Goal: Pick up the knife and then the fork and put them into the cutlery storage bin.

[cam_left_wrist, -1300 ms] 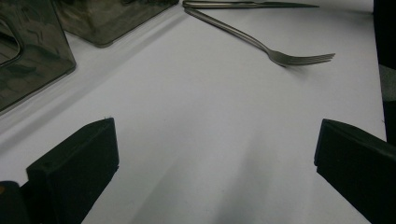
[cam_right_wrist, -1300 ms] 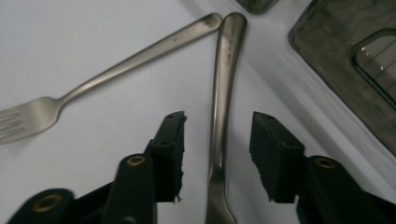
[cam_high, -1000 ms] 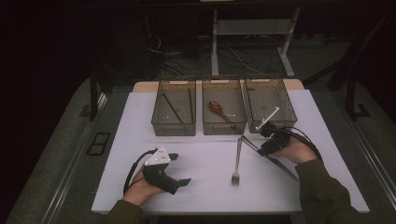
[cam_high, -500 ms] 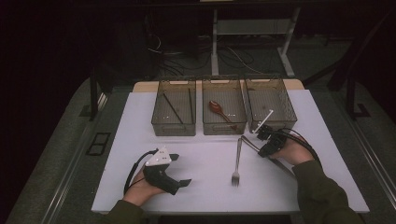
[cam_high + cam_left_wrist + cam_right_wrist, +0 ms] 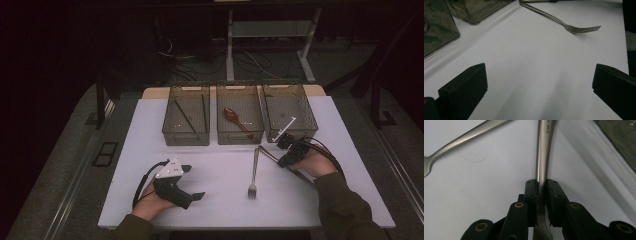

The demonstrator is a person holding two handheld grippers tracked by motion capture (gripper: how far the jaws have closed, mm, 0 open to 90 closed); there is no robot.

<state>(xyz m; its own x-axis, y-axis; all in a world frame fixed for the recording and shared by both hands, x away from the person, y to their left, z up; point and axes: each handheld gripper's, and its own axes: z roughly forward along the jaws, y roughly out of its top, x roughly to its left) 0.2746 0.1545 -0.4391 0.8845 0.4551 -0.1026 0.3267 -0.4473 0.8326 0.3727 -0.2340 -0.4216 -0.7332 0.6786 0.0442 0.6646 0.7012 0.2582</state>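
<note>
My right gripper is shut on the handle of a metal utensil that lies flat on the white table; its jaws have just been closing on it. From above, this utensil runs slantwise under my right gripper, below the right bin. A steel fork lies just left of it, tines toward the person. The same fork lies ahead of my left gripper, whose jaws stand wide open over bare table. The left gripper rests at the front left.
Three see-through bins stand in a row at the back. The left bin holds black chopsticks. A reddish-brown spoon lies in the middle one. The right bin stands just behind my right hand. The table's front edge is close to both hands.
The right hand has shifted very slightly over the utensil's handle. The left hand, the fork and the bins are as before.
</note>
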